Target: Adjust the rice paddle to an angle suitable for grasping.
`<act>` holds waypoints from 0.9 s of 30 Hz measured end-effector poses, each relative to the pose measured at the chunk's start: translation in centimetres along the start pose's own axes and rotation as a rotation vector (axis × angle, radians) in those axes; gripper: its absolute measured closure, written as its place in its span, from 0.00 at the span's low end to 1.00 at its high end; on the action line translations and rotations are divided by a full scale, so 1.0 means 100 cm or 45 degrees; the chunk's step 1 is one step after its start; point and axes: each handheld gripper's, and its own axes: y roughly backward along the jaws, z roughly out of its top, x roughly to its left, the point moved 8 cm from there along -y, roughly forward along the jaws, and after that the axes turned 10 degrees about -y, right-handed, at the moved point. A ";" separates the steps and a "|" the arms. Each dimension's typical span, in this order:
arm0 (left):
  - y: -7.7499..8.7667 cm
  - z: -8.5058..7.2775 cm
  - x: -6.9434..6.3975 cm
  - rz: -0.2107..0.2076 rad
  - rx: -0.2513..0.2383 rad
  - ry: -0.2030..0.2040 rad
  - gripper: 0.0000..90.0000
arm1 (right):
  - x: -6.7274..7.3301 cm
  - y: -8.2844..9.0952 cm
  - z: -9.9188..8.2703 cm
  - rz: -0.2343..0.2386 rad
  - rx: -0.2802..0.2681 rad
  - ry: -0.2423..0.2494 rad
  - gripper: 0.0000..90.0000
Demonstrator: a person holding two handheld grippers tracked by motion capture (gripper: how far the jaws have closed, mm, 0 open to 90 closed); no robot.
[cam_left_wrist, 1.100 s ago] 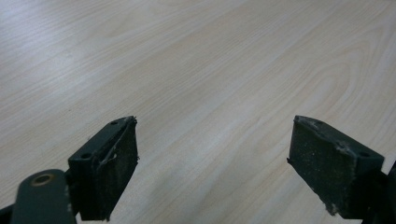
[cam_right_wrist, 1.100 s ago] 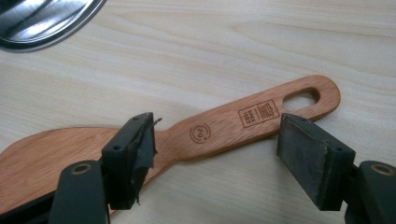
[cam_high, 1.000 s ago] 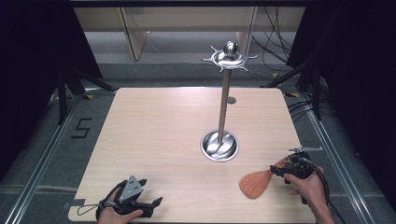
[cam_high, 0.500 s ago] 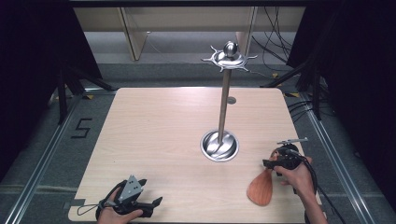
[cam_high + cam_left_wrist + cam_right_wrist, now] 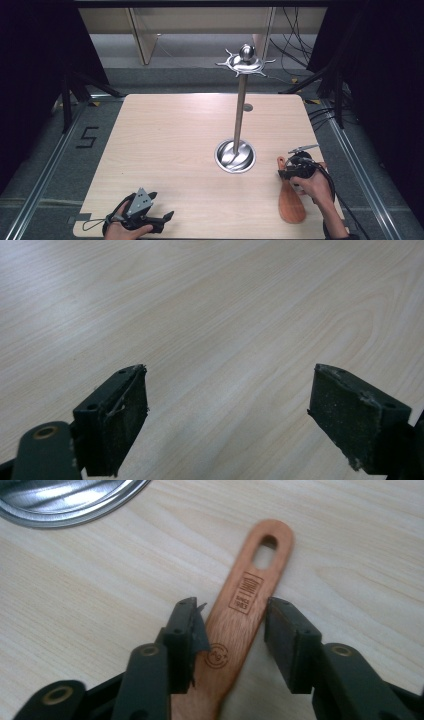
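A wooden spatula (image 5: 292,204) lies at the table's front right, blade toward the front edge and handle end with its slot (image 5: 263,550) pointing toward the stand. My right gripper (image 5: 289,172) is over the handle; in the right gripper view its jaws press both sides of the handle (image 5: 235,625), shut on it. A metal stand rises mid-table from a round base (image 5: 235,156) to a hooked crown (image 5: 245,62). My left gripper (image 5: 161,219) rests at the front left, open, with bare wood between its pads (image 5: 120,420).
The wooden table (image 5: 165,145) has its front edge just behind both hands. The stand's shiny base rim (image 5: 70,510) lies close to the left of the spatula's handle. Cables trail on the floor at the back right (image 5: 295,30).
The spatula has swung round with my right gripper: its blade went from pointing left to pointing at the front edge. The left gripper has not moved.
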 end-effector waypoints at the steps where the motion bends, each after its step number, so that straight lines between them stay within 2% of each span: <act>1: 0.002 -0.002 0.001 -0.007 0.028 -0.033 0.17 | -0.001 -0.001 0.002 -0.002 -0.003 0.036 0.68; 2: 0.002 -0.001 0.000 0.004 0.019 -0.026 0.17 | 0.000 -0.001 0.002 -0.007 0.011 0.047 0.69; 3: 0.002 -0.001 0.002 0.004 0.023 -0.062 0.17 | 0.002 -0.001 0.004 -0.012 0.030 0.054 0.71; 4: 0.003 -0.002 0.001 -0.010 0.040 -0.034 0.17 | 0.002 -0.003 0.004 -0.010 0.029 0.087 0.72; 5: 0.003 -0.002 0.001 -0.010 0.040 -0.034 0.17 | 0.002 -0.003 0.004 -0.010 0.029 0.087 0.72; 7: 0.003 -0.001 0.003 -0.009 0.032 -0.074 0.17 | 0.004 -0.001 0.004 -0.019 0.056 0.111 0.73; 8: 0.003 -0.002 0.002 0.002 0.041 -0.039 0.17 | 0.005 -0.001 0.002 -0.029 0.081 0.145 0.73; 9: 0.003 -0.002 0.002 0.002 0.041 -0.039 0.17 | 0.005 -0.001 0.002 -0.029 0.081 0.145 0.73; 10: 0.003 -0.002 0.005 0.004 0.040 -0.078 0.17 | 0.005 0.001 0.000 -0.036 0.105 0.180 0.73; 11: 0.003 -0.002 0.005 0.004 0.040 -0.078 0.17 | 0.005 0.001 0.000 -0.036 0.105 0.180 0.73; 12: 0.003 -0.002 0.002 0.006 0.039 -0.032 0.17 | 0.004 0.002 -0.001 -0.044 0.112 0.201 0.73; 14: 0.003 -0.003 0.002 0.005 0.039 -0.034 0.17 | 0.003 0.005 -0.006 -0.046 0.145 0.245 0.73; 15: 0.003 -0.002 0.006 0.005 0.038 -0.093 0.17 | 0.003 0.005 -0.006 -0.046 0.145 0.245 0.73; 16: 0.004 -0.002 0.004 -0.006 0.039 -0.079 0.17 | 0.005 0.007 -0.009 -0.038 0.166 0.231 0.73; 17: 0.002 -0.001 0.003 0.000 0.017 -0.048 0.17 | 0.005 0.008 -0.011 -0.038 0.182 0.262 0.73; 18: 0.002 -0.002 0.002 0.004 0.021 -0.025 0.17 | 0.010 0.011 -0.016 -0.027 0.224 0.294 0.73; 20: 0.002 -0.002 0.002 0.006 0.012 -0.007 0.17 | 0.011 0.012 -0.018 -0.030 0.235 0.315 0.73; 21: 0.002 -0.003 0.003 0.008 0.028 -0.017 0.17 | 0.014 0.013 -0.022 -0.009 0.257 0.343 0.73; 22: 0.002 -0.003 0.003 0.004 0.025 -0.017 0.17 | 0.015 0.013 -0.022 0.001 0.249 0.396 0.73; 23: 0.003 -0.003 0.004 0.000 0.036 -0.047 0.17 | 0.017 0.014 -0.025 0.001 0.270 0.441 0.73; 24: 0.002 -0.002 0.006 0.008 0.032 -0.075 0.17 | 0.022 0.015 -0.030 0.039 0.293 0.506 0.73; 26: 0.004 -0.003 0.006 0.004 0.047 -0.078 0.17 | 0.025 0.016 -0.032 0.049 0.304 0.524 0.73; 27: 0.004 -0.003 0.005 0.004 0.046 -0.076 0.17 | 0.027 0.018 -0.035 0.055 0.332 0.532 0.73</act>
